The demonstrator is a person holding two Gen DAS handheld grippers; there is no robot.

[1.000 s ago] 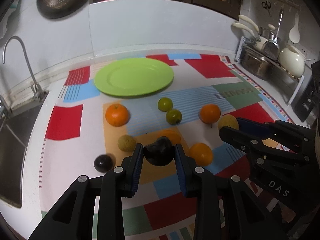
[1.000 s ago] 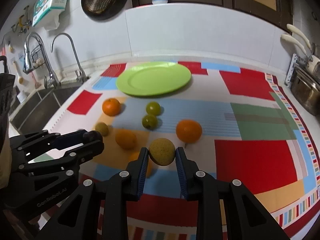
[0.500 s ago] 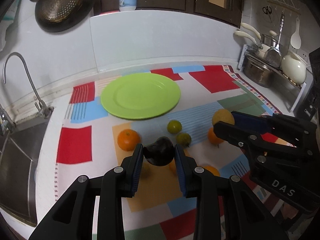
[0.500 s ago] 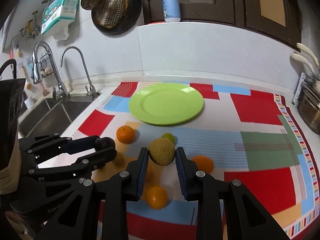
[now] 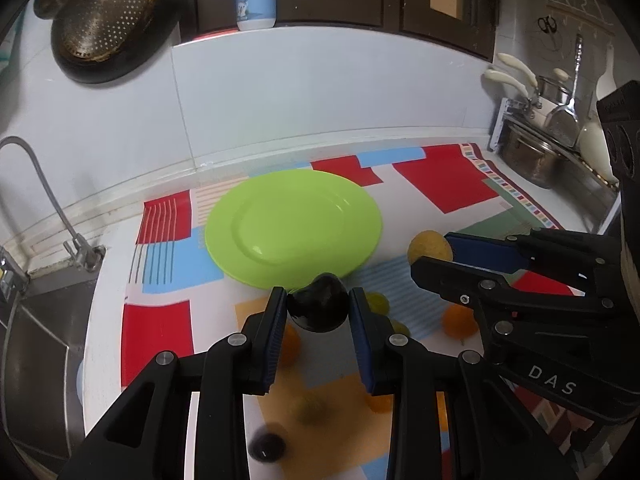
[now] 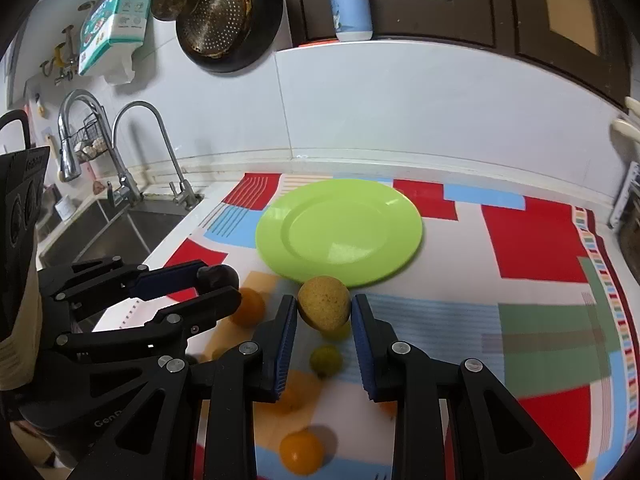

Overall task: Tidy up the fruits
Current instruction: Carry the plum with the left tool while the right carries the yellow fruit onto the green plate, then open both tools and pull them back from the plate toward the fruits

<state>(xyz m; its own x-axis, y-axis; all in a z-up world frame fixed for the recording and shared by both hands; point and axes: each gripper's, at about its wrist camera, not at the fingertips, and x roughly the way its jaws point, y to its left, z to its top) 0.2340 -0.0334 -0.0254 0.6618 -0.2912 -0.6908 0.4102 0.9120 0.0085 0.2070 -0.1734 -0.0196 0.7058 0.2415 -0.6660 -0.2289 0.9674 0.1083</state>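
A patchwork cloth (image 6: 532, 236) covered the table beside a sink (image 6: 116, 228). The left claw (image 5: 319, 312) gripped a dark fruit (image 5: 319, 309) and the right claw (image 6: 324, 316) a yellow fruit (image 6: 323, 302), both held near the green plate (image 6: 339, 232).

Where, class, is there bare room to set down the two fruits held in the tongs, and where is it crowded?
The green plate lies bare all over, ringed by the patterned cloth. The cloth to the plate's right, toward the pot rack, is also free. Crowded: the near cloth below the plate, where oranges and small green fruits lie scattered under both tongs.
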